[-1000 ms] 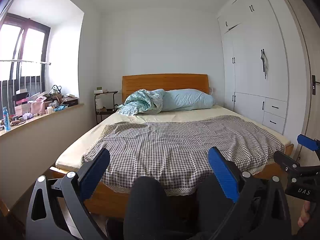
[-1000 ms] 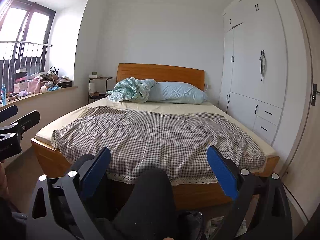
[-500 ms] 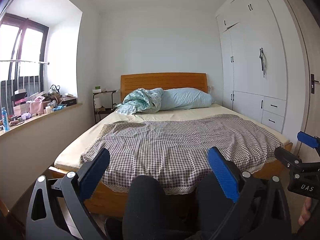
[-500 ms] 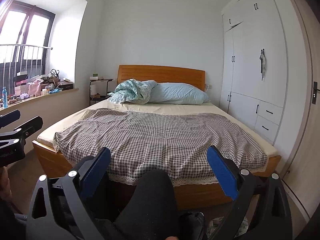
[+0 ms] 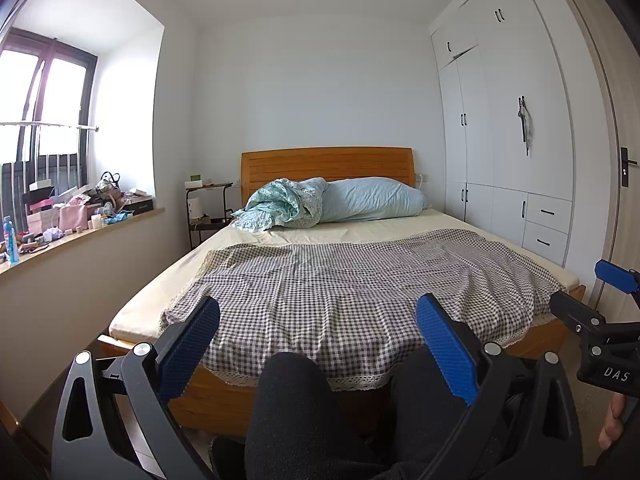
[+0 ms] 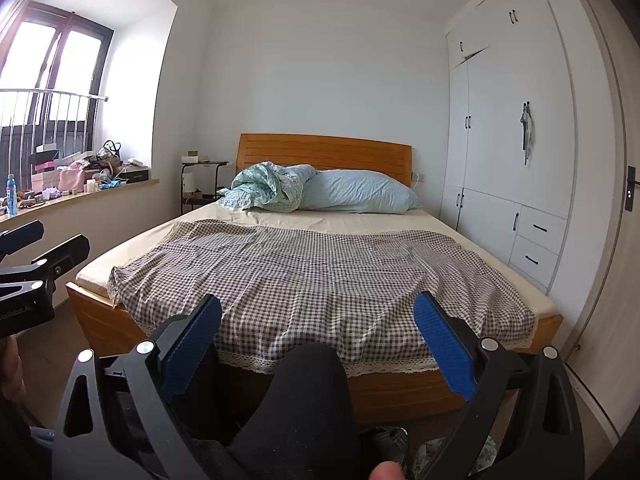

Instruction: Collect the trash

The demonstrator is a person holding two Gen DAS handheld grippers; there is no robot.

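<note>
My left gripper (image 5: 318,308) is open with nothing between its blue pads, pointing at the foot of a wooden bed (image 5: 216,400). My right gripper (image 6: 318,304) is also open and empty, facing the same bed from a little further right. Each gripper shows at the edge of the other's view: the right gripper (image 5: 600,320), the left gripper (image 6: 36,264). No clear piece of trash shows on the checked blanket (image 5: 352,280). A cluttered window sill (image 5: 80,216) holds boxes, bags and a blue bottle (image 5: 10,240). A patterned item (image 6: 434,454) lies on the floor, mostly hidden.
A person's knees in black trousers (image 5: 296,400) fill the bottom of both views. White wardrobes and drawers (image 5: 512,160) line the right wall, with a door (image 6: 624,200) beyond. A small side table (image 5: 206,208) stands left of the headboard. A narrow floor strip (image 6: 44,352) runs left of the bed.
Both views have drifted only slightly. Both grippers stay open and empty.
</note>
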